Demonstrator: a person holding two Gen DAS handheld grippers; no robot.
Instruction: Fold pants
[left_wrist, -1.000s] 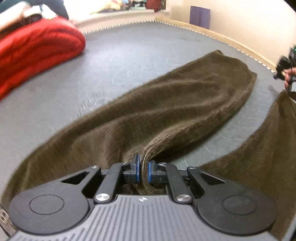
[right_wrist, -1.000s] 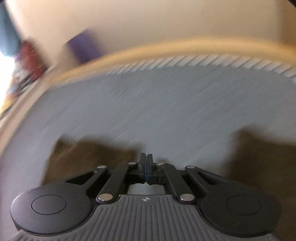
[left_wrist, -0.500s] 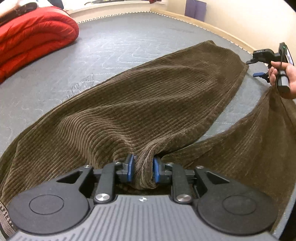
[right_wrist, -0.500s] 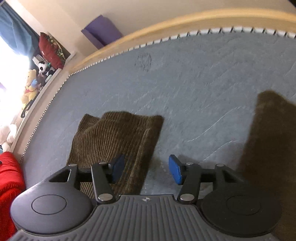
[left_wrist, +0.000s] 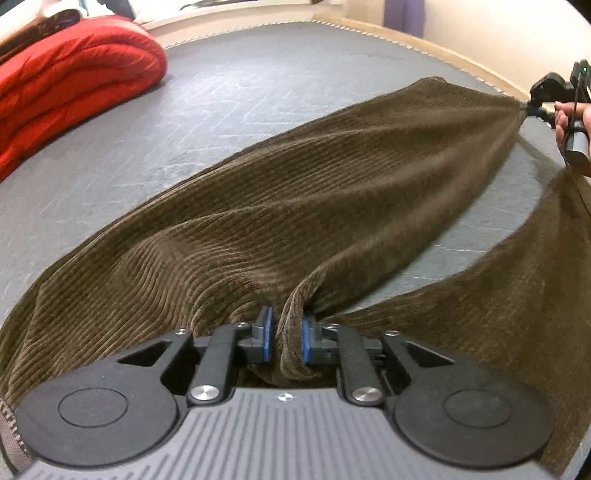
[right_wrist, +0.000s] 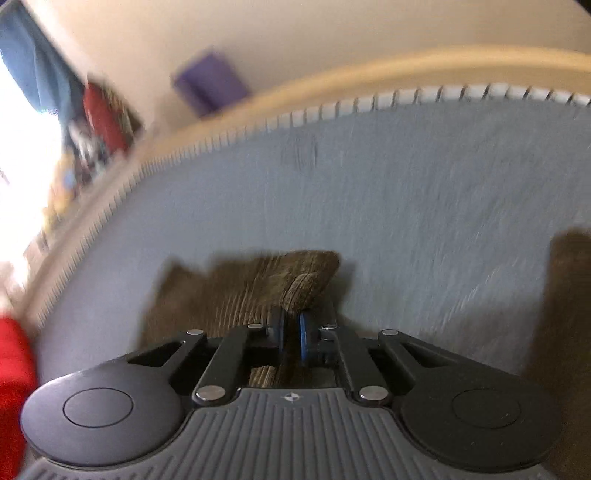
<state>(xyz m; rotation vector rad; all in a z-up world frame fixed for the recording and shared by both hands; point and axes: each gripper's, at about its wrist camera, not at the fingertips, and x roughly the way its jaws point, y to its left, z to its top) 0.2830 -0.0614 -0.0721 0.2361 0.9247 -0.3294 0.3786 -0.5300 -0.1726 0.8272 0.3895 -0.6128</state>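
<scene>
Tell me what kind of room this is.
Probably a bedroom. The brown corduroy pants lie on a grey quilted mattress with a wooden frame, a folded red duvet sits at one side, and a blue curtain hangs by a bright window.

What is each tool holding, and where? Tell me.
Both hold the pants. The left tool pinches a bunched fold near the crotch; the right tool clamps the cuff end of one leg.
</scene>
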